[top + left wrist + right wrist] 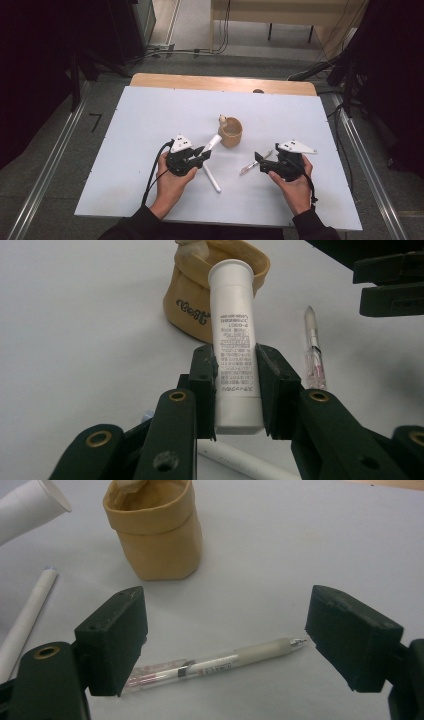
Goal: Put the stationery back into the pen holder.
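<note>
White tube (234, 340), printed with small dark lettering, flared end.

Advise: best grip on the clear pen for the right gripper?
Grip the clear pen mid-barrel, coming straight down, with the jaws closing across its width. It lies flat on the table, and the open right gripper already straddles it. The barrel is thin and round, so stay centred.

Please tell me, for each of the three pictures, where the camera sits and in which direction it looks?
High view: above the person's side, looking forward and down on the table; both forearms and hands show.
Left gripper view: on the left tongs, looking along jaws shut on the white tube.
Right gripper view: on the right tongs, jaws open over the pen.
All views share the tan pouch.
</note>
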Action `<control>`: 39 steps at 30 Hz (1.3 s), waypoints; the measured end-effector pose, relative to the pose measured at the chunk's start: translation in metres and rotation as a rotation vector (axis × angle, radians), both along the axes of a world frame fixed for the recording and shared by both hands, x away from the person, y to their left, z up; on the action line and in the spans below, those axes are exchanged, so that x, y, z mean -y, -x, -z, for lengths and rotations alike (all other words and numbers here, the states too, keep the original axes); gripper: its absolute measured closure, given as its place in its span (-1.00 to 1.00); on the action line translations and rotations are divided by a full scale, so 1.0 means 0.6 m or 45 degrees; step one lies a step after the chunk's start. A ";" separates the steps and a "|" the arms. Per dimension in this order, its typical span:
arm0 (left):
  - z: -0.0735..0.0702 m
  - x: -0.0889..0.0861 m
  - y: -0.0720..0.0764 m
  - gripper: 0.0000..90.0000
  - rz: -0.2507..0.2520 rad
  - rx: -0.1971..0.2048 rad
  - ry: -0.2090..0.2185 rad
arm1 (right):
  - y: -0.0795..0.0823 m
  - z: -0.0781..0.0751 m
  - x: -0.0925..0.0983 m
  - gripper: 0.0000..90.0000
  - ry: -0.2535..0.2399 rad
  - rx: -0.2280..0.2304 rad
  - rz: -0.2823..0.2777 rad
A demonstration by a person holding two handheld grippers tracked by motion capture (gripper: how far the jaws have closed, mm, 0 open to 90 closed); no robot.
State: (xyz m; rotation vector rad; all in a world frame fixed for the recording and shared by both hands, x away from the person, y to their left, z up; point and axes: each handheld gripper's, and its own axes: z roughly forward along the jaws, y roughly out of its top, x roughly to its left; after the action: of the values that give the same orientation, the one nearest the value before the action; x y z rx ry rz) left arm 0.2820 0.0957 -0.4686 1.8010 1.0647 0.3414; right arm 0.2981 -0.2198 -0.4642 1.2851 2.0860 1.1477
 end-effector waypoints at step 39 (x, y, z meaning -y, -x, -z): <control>0.006 0.061 0.000 0.61 0.093 0.015 -0.007 | -0.018 -0.010 -0.070 -0.64 -0.121 -0.025 -0.120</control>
State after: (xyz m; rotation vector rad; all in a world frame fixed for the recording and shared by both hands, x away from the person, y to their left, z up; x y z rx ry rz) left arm 0.2821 0.0593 -0.4720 1.8352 0.9878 0.3106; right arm 0.3089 -0.1780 -0.4580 1.2566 2.1496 1.2941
